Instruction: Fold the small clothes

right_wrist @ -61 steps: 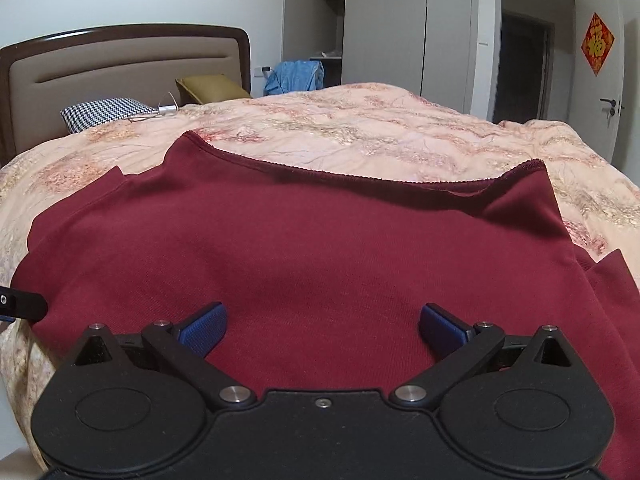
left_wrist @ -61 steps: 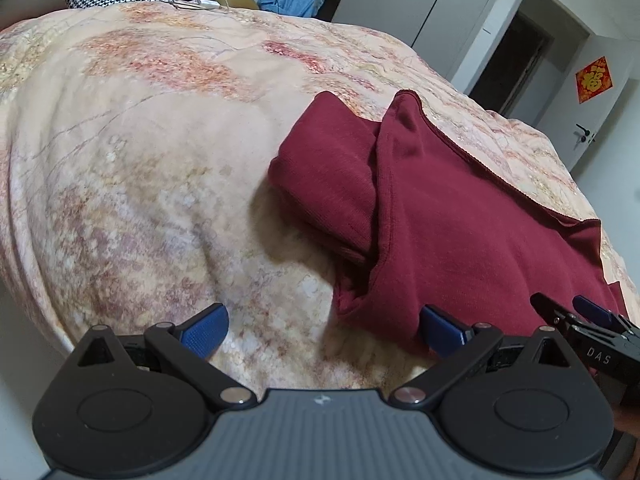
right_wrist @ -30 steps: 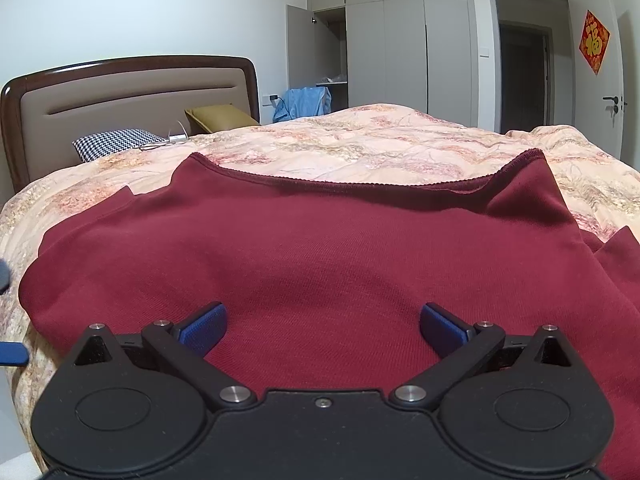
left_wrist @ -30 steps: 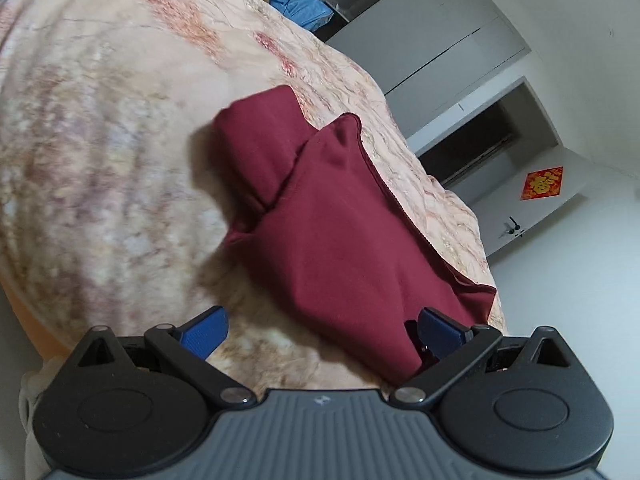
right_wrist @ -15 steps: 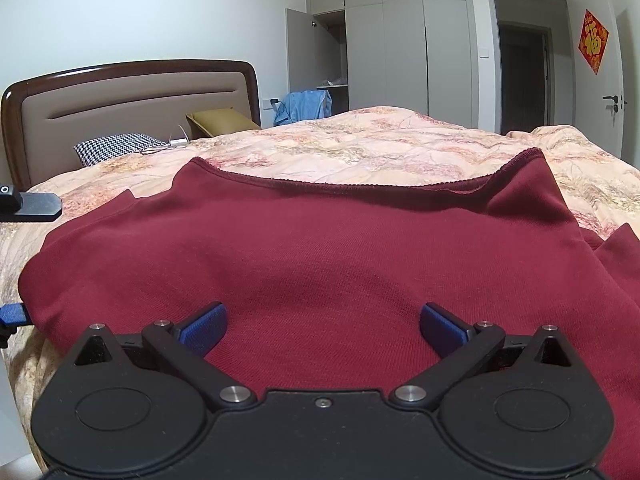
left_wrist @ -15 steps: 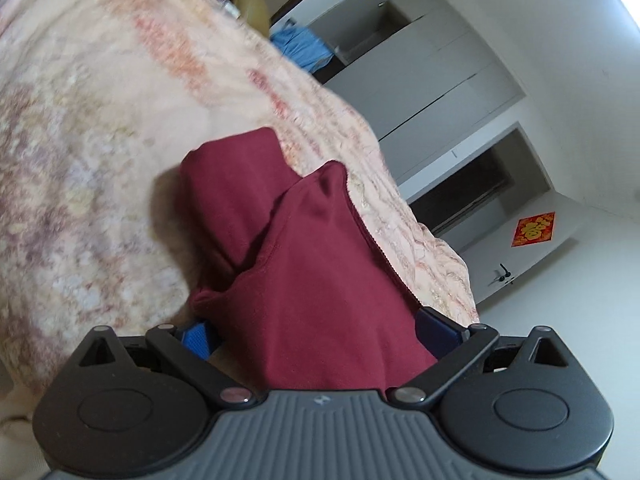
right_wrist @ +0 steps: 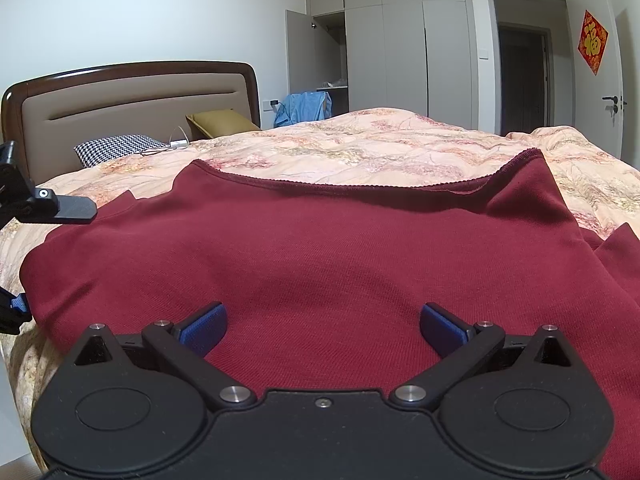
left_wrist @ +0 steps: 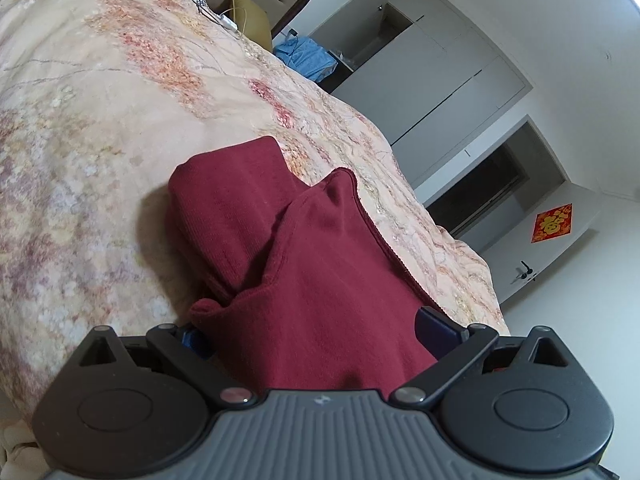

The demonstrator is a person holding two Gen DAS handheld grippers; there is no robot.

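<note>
Maroon knit sweater (right_wrist: 320, 264) lies between both grippers' wide-spread jaws on floral quilt (left_wrist: 100, 120).

A home bedroom is shown: a bed (right_wrist: 400, 148) covered by a floral quilt, backed by a padded headboard (right_wrist: 132, 108), with pillows (right_wrist: 120, 148) laid near it. Tall grey wardrobes (right_wrist: 400, 40) and a door (right_wrist: 614, 80) are seen beyond.

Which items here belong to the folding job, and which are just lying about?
Job: dark red garment; left gripper, open around its edge; right gripper, open.

Lying about: checked pillow; olive cushion; blue clothing; white cable.
</note>
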